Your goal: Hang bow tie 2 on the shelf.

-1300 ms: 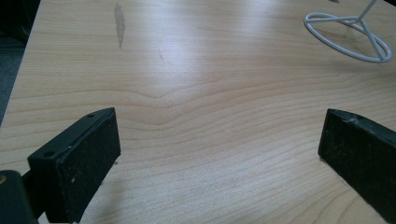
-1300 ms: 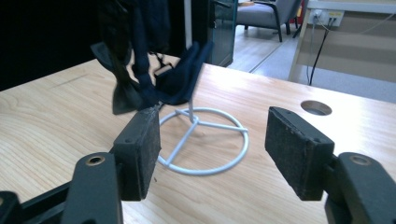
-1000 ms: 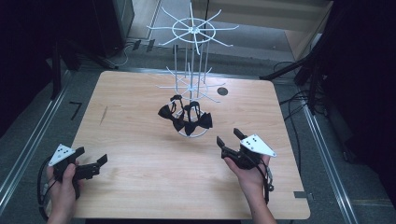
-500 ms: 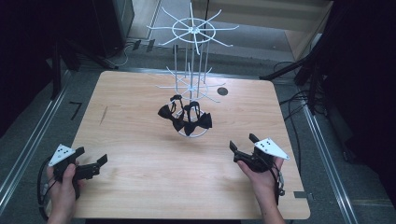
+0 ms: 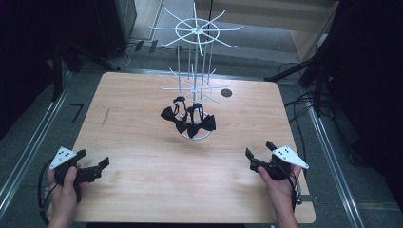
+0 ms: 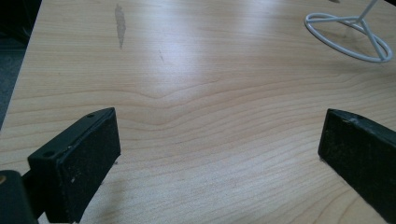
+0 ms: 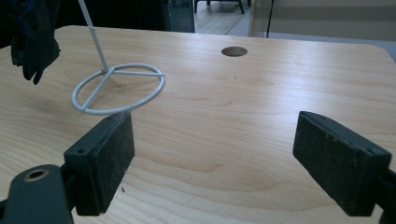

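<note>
Near left: left hand-held gripper (image 5: 93, 169) resting low at the worktop (image 5: 142, 190) edge, jaws wide apart over bare wood, nothing between them; parked clear of the rack, seemingly waiting.

Centre, farther off: white wire display stand (image 5: 194, 71) upright on its ring base (image 7: 119, 87), spoked arms fanning out above. Black bow ties (image 5: 189, 121) hung from the lowest arms, dangling just above the base ring, bunched on the near side for easy reach. Beyond, a round cable hole (image 5: 226, 92) in the worktop.

Near right: right hand-held gripper (image 5: 259, 156) low over the wood, well apart from the ties, pointed toward the stand. Jaws just been opening, now fully spread and empty. Probably a withdrawal after hanging a tie.
</note>
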`<state>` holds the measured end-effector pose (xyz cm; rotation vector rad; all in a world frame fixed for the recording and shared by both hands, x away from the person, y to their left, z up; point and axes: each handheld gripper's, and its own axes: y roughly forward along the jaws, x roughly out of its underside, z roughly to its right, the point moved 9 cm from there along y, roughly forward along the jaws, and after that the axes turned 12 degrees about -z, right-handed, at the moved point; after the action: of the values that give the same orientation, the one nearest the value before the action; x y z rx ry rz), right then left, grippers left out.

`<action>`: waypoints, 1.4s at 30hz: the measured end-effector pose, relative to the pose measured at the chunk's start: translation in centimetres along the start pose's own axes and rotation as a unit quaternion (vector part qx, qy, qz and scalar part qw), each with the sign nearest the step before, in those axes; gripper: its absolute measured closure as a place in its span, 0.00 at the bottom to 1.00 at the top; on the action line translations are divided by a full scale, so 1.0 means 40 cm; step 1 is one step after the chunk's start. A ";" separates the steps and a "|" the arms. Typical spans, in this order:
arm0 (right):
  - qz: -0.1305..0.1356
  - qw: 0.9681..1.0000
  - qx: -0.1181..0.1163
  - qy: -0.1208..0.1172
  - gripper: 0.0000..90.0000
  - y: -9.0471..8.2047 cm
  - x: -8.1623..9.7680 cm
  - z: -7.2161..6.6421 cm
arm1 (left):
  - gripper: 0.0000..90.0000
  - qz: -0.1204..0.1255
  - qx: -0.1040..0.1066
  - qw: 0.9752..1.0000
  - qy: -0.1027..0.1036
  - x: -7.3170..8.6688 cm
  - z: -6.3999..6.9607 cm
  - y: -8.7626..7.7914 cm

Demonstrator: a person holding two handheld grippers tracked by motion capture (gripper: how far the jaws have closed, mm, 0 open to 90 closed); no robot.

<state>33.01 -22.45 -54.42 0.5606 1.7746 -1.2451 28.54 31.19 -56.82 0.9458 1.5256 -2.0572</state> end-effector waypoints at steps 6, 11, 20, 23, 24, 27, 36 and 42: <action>-0.001 1.000 0.006 0.006 0.15 -0.016 0.018 0.033 | 0.00 0.000 0.000 1.000 0.000 0.000 0.000 0.000; -0.005 1.000 0.012 0.004 0.15 -0.024 0.033 0.053 | 0.00 0.000 0.000 1.000 0.000 0.000 0.000 0.000; -0.007 0.999 0.028 0.017 0.15 -0.054 0.062 0.106 | 0.00 0.000 0.000 1.000 0.000 0.000 0.000 0.000; -0.007 0.999 0.031 0.020 0.15 -0.063 0.069 0.118 | 0.00 0.000 0.000 1.000 0.000 0.000 0.001 0.000; -0.007 0.999 0.035 0.025 0.15 -0.072 0.075 0.131 | 0.00 0.000 0.000 1.000 0.001 0.000 0.000 0.000; -0.007 0.999 0.037 0.029 0.15 -0.081 0.082 0.144 | 0.00 0.000 0.000 1.000 0.000 0.000 0.000 0.000; -0.016 0.999 0.042 0.030 0.15 -0.109 0.116 0.174 | 0.00 0.000 -0.001 1.000 0.002 0.001 0.002 0.000; -0.019 0.999 0.034 0.038 0.15 -0.119 0.127 0.179 | 0.00 0.001 0.000 1.000 0.000 0.001 0.001 -0.001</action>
<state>29.61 -31.46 -57.10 0.6223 1.8188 -1.3301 28.49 31.15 -56.81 0.9460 1.5236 -2.0570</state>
